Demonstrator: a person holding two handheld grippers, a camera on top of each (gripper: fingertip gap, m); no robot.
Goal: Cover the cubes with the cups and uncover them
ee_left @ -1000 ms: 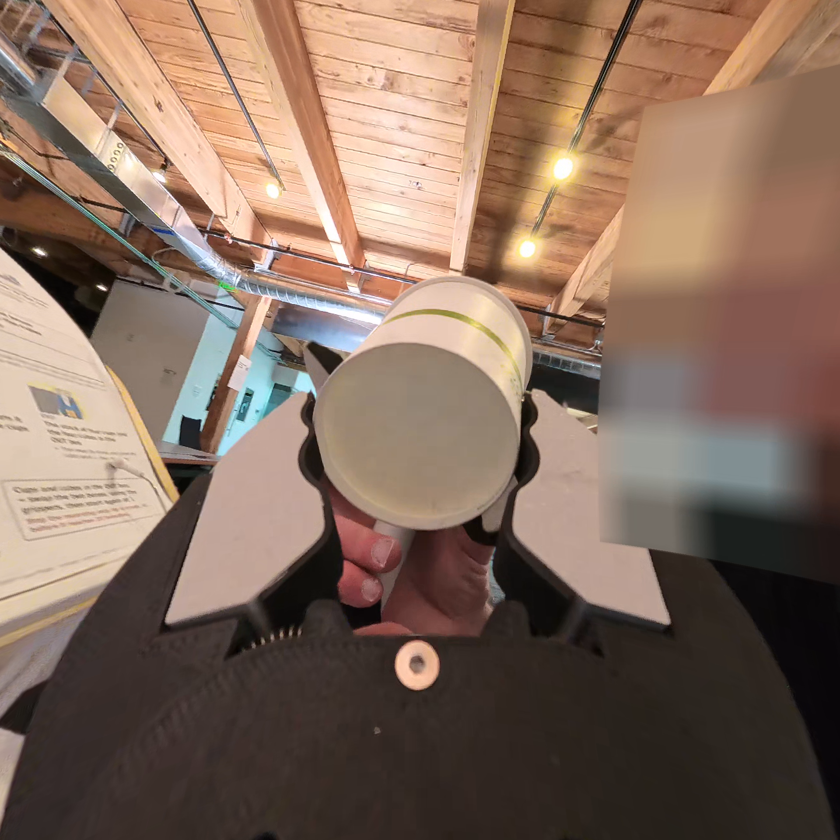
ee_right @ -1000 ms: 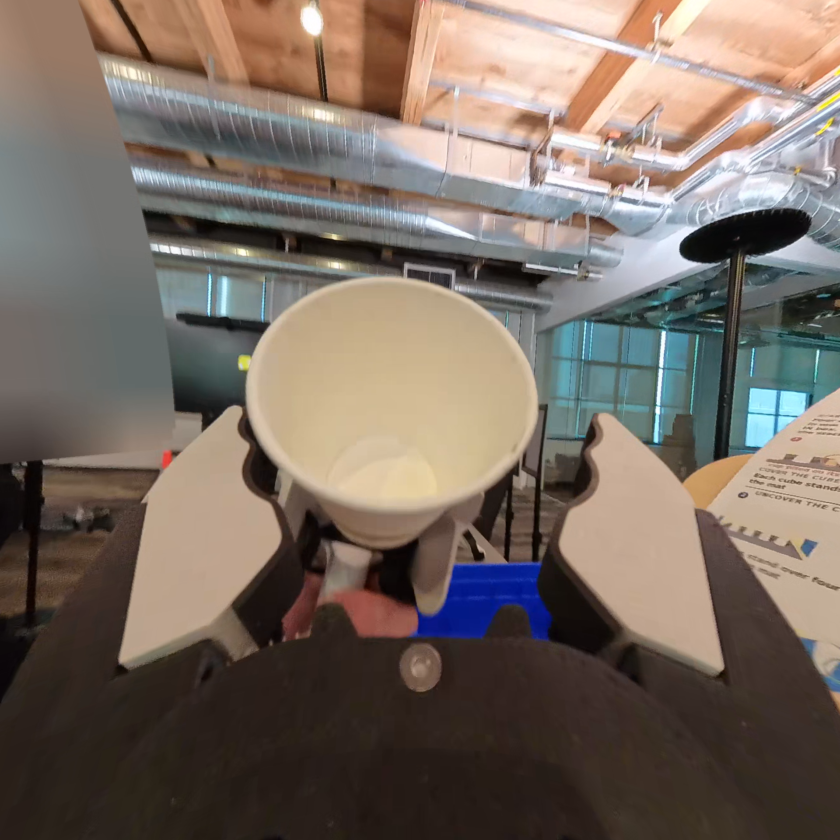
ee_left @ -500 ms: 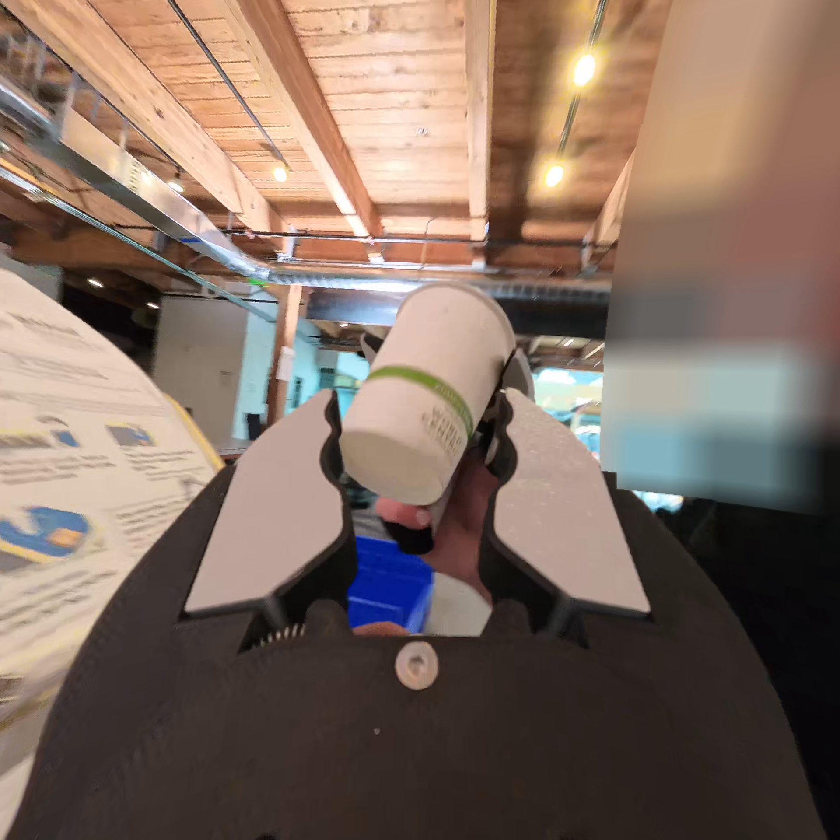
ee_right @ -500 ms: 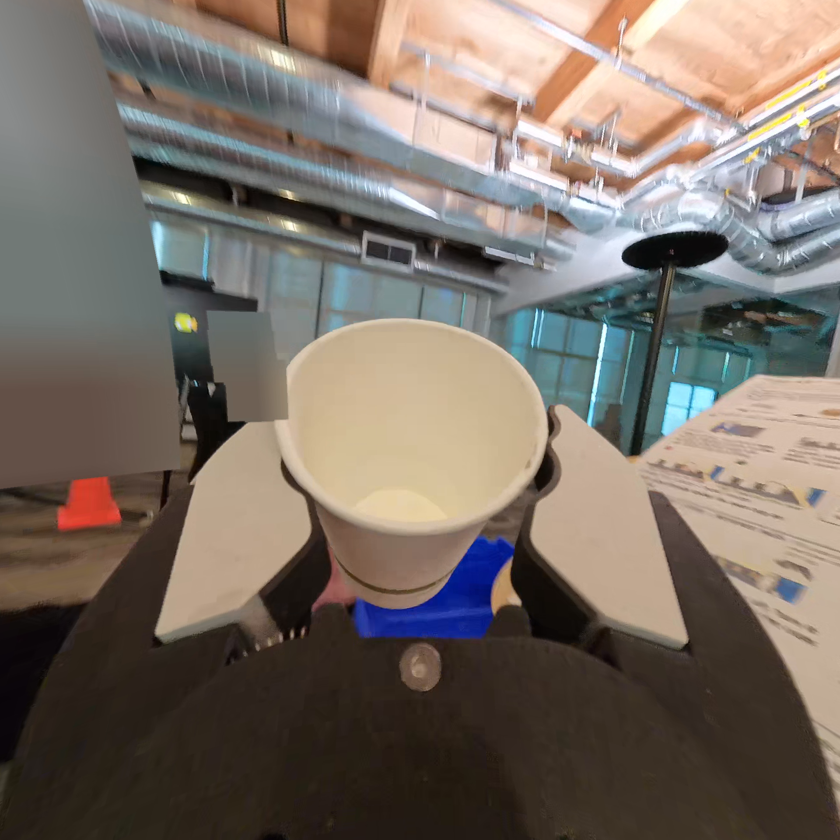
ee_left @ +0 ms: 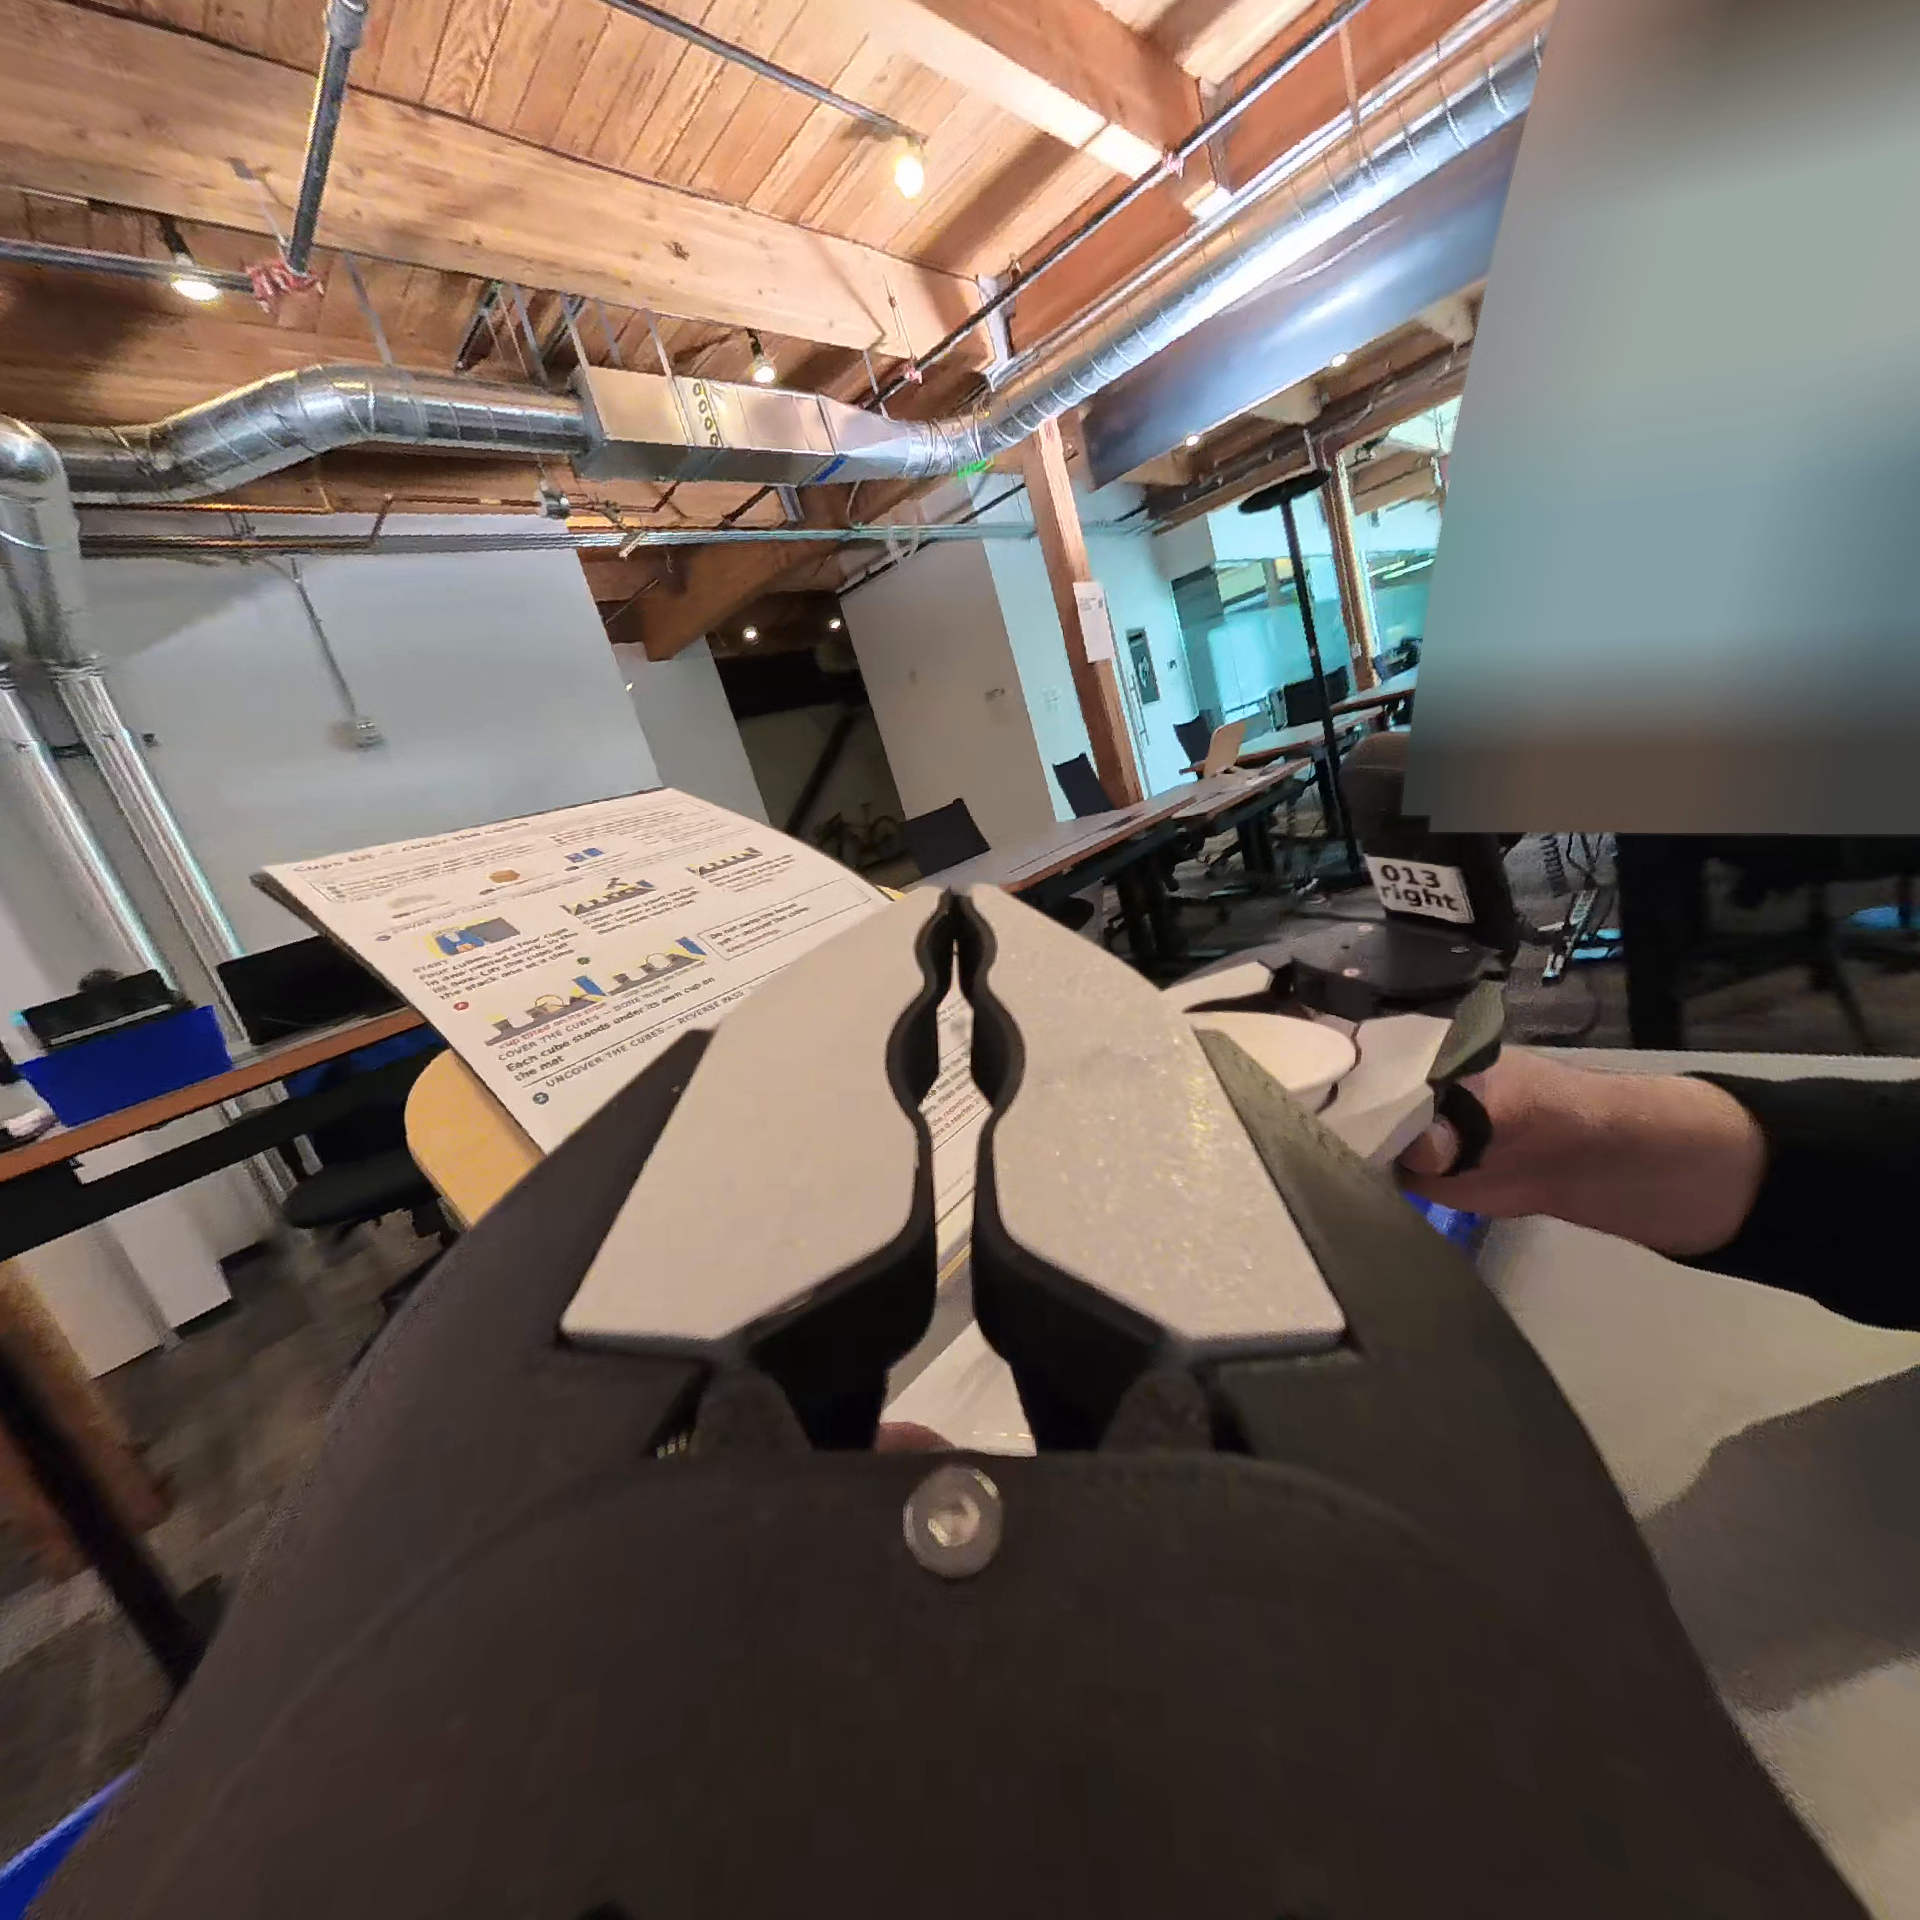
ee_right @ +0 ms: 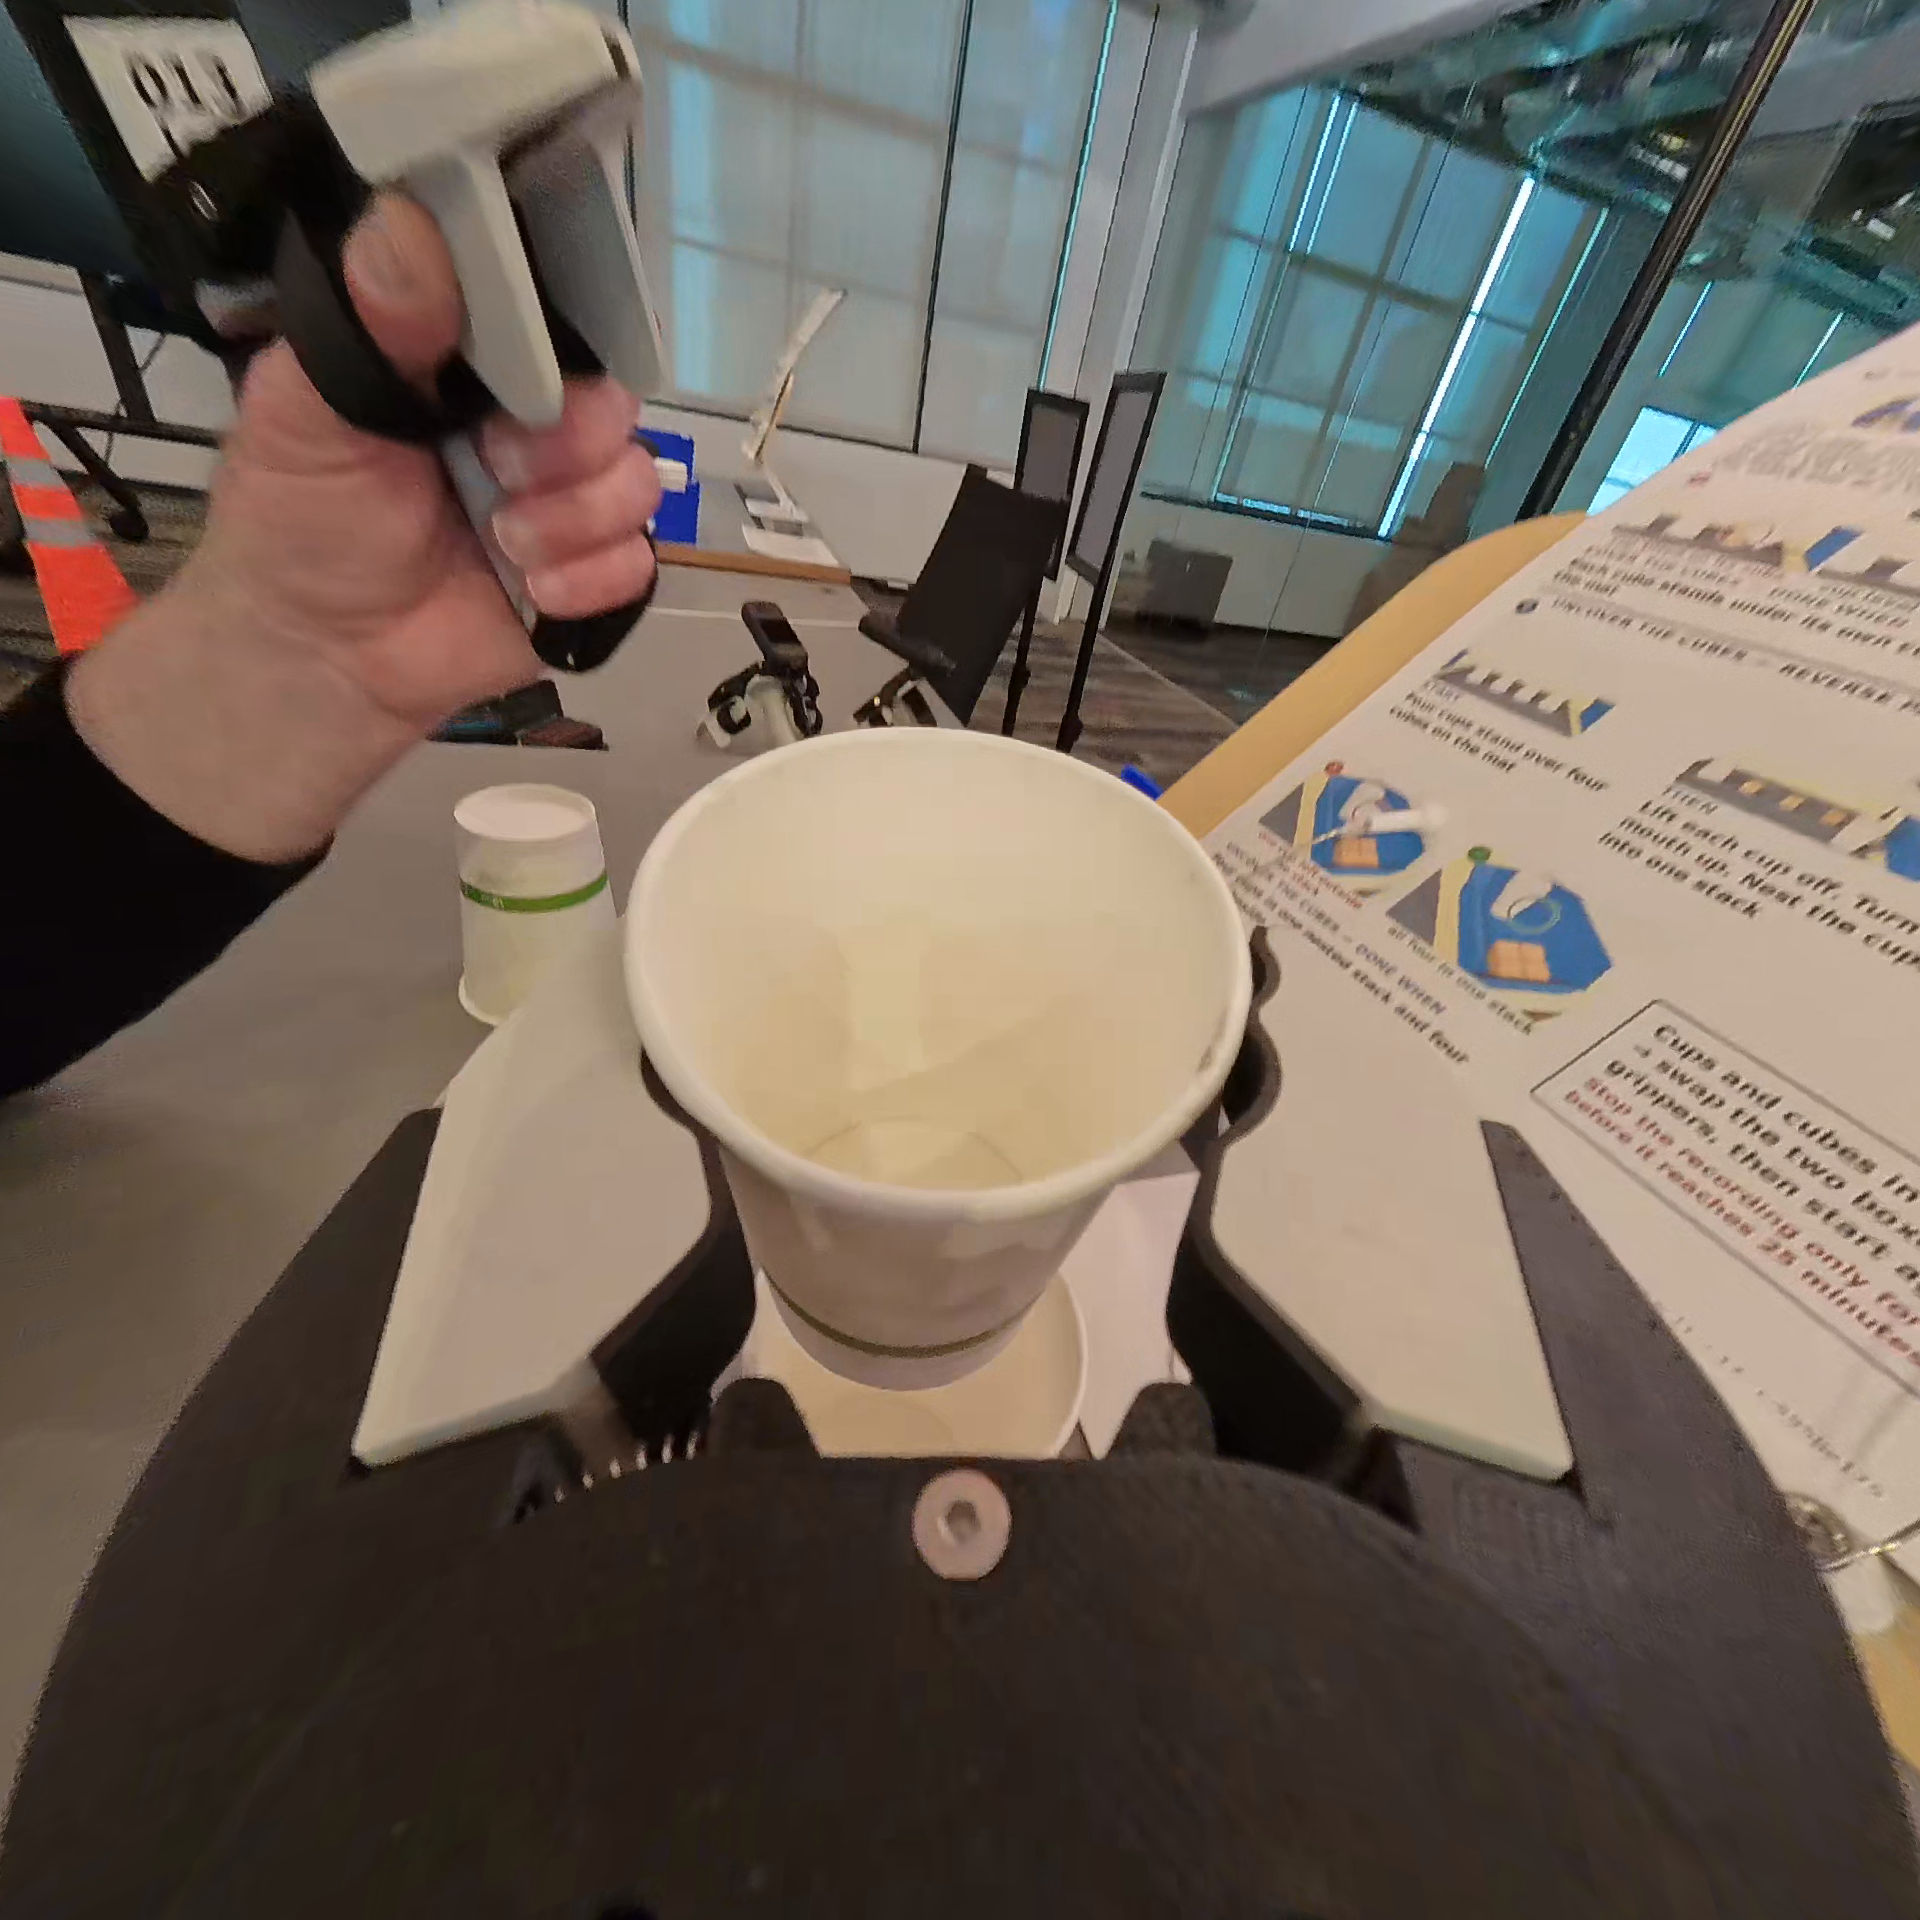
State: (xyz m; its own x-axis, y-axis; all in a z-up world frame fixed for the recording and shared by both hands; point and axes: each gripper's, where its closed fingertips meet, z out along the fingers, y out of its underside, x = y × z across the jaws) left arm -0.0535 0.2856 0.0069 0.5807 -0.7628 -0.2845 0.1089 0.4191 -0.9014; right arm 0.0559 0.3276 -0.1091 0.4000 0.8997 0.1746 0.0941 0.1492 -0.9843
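White paper cup (ee_right: 935, 1049) clamped mouth-up in my right gripper (ee_right: 940, 1039), just above another upright cup (ee_right: 914, 1392) near camera — I judge uncovering, nesting step. Next: lower straight in, then release. Left gripper (ee_left: 961, 940) pinched closed, empty. Far left, green-banded cup (ee_right: 532, 894) stands inverted on grey table (ee_right: 260, 1122); cubes unseen.

— What lettering shows?
— A printed instruction sheet (ee_right: 1662, 935) with coloured diagrams leans beside the desk (ee_right: 260, 1143); a white tag (ee_left: 1418, 890) carries black characters.
— Anything else?
— Print on an upturned paper cup's (ee_right: 530, 894) green band, too small to read.
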